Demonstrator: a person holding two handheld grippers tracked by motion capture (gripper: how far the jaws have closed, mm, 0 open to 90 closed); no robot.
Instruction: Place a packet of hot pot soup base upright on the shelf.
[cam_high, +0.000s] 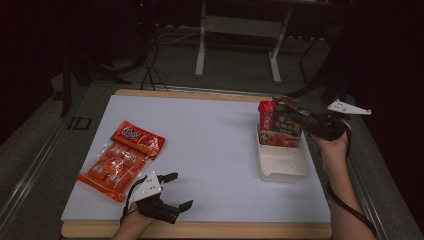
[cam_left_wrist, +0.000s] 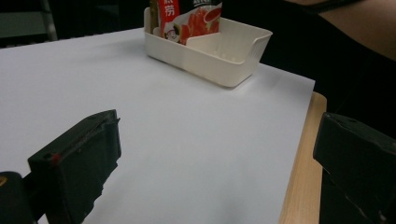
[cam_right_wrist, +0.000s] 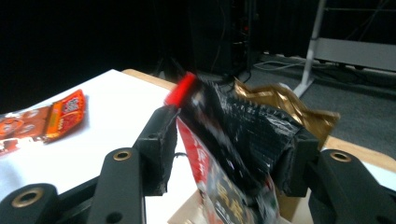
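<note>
standing upright in the far end of the white bin (cam_high: 282, 167), right of centre in the high view: a dark packet (cam_high: 284, 121) with a gold crinkled top, a red packet (cam_high: 266, 115) just beside it on its left. being pinched near the top by the right gripper (cam_high: 300, 121), coming in from the right edge of the frame; jaws closed onto the dark packet from both sides, seen close in the right gripper view (cam_right_wrist: 233, 140), foil buckling between them. looking blurred there, so probably moving, though not possible to tell whether going in or coming out.

lying flat at the left of the high view, on the white sheet (cam_high: 210, 150): an orange snack bag (cam_high: 120, 160), well apart from the bin. hovering just right of that bag, near the bottom edge: the left gripper (cam_high: 177, 190), jaws spread wide and holding nothing, with bare sheet between them in the left gripper view (cam_left_wrist: 215, 154).

risking, judged from here: tipping or dragging the light bin if the packet catches on its wall; knocking the red packet over, being so close to the grip; tearing or slipping at the crumpled foil under a pinch this high up. nothing bracing the bin, with the left gripper far off.
</note>
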